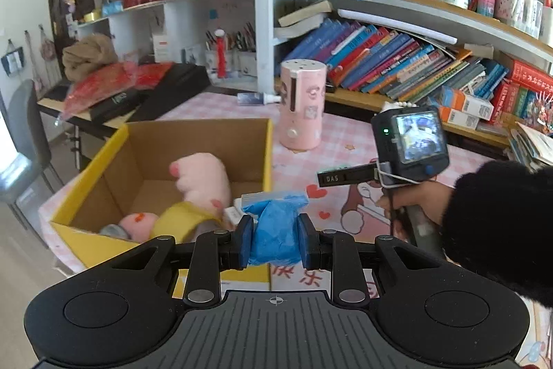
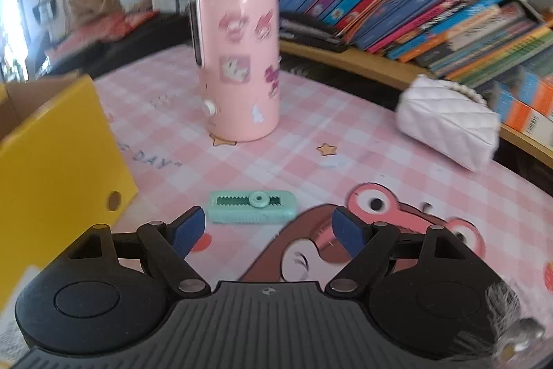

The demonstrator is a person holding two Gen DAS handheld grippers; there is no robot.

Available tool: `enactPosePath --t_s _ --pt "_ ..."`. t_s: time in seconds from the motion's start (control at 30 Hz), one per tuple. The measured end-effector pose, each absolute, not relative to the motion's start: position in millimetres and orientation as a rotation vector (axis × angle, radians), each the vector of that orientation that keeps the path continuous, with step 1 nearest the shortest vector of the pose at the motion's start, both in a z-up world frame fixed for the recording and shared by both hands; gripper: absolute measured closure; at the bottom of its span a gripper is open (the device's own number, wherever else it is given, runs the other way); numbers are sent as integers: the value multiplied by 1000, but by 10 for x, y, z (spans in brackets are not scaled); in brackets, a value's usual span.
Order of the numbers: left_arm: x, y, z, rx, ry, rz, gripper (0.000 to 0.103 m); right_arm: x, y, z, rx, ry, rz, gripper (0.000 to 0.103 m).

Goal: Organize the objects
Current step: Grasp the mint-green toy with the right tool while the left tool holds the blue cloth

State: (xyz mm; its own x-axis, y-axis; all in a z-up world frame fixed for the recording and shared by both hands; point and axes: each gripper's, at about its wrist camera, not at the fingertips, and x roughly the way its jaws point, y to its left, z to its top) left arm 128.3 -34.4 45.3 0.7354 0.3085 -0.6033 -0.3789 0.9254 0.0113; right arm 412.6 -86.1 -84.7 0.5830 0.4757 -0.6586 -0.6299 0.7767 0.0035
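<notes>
Flanking cardboard box (image 1: 103,161), pink canister (image 1: 302,106), green clip (image 2: 252,206), white purse (image 2: 446,123)

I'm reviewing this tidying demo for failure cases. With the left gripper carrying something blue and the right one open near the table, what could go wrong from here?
1. The left gripper pinches a soft, crumpled blue plastic packet; it may slip out short of the yellow-edged cardboard box.
2. The small flat mint-green plastic clip lies low on the pink checked tablecloth; the open right gripper may scrape the cloth or push it away.
3. Motion blur suggests speed; the tall pink cylinder with stickers could be knocked.
</notes>
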Motion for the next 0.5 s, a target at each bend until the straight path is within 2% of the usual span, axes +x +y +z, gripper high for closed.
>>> enactPosePath --t_s 0.37,0.47,0.5 --pt "1181 -275 443 -136 646 407 78 4241 -640 -943 -209 726 674 25" --pt "1150 -247 450 -145 643 413 78 4257 -639 -978 -207 744 643 36" --pt "1141 -238 454 -146 640 413 78 4255 -648 -982 -205 739 640 36"
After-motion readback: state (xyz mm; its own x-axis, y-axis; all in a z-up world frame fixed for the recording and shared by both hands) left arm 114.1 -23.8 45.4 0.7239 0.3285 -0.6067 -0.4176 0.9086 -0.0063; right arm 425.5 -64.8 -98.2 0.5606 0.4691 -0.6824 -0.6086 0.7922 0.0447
